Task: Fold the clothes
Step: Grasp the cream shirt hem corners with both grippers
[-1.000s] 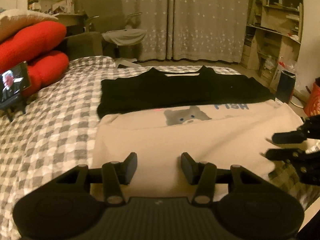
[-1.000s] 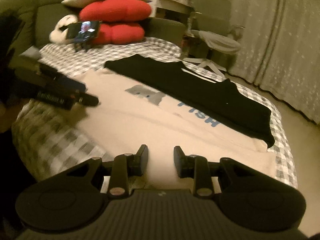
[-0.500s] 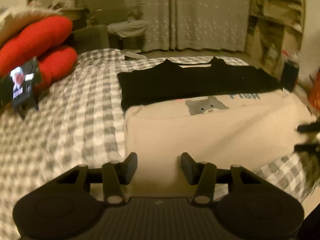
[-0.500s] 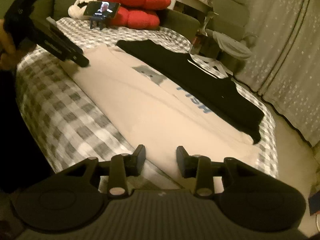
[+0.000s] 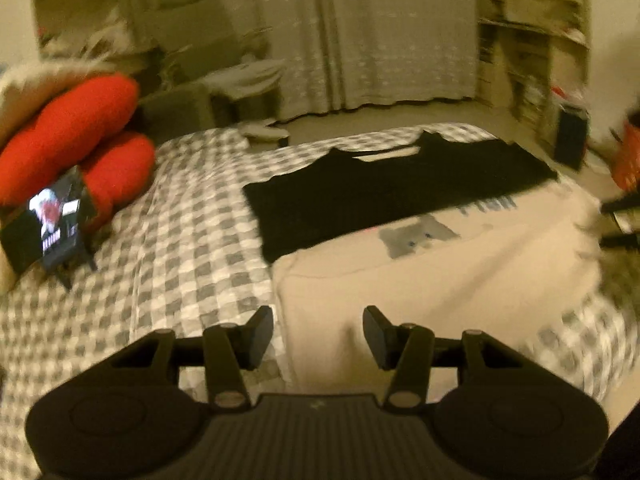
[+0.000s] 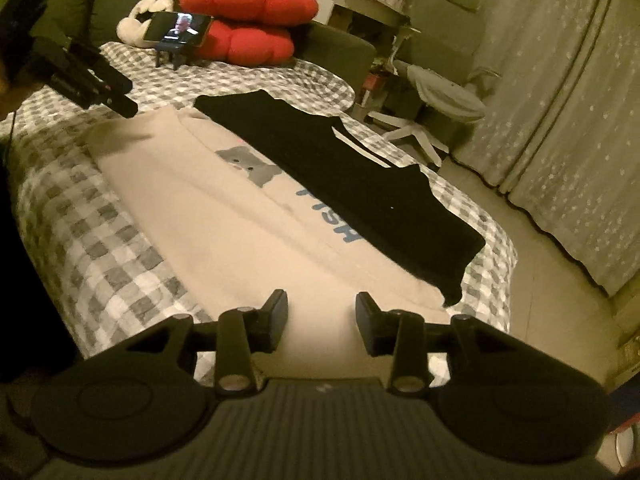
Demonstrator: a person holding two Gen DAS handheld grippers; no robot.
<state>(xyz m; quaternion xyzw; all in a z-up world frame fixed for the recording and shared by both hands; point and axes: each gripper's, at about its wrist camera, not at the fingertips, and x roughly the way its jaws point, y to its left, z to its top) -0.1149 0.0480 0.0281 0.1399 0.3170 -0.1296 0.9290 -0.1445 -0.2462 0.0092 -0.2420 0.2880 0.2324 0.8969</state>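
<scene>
The cream shirt (image 6: 224,216) is lying flat on the checked bed (image 6: 100,240), touching the black garment (image 6: 352,176) on its far side. The left hand-held gripper (image 5: 318,334) is hovering open over the shirt's near-left corner; the right hand-held gripper (image 6: 322,322) is hanging open, empty, over its opposite end.

Soft matt cream shirt (image 6: 224,232) lies on checked woven bedcover (image 6: 100,240).

Left gripper (image 5: 318,330): jaws parted, nothing between pads, pointing forward and down. Right gripper (image 6: 322,320): jaws parted, gap narrower than left, nothing between pads, pointing forward and down. Each gripper visible in other's view: left at upper left, right at right edge, blurred.
</scene>
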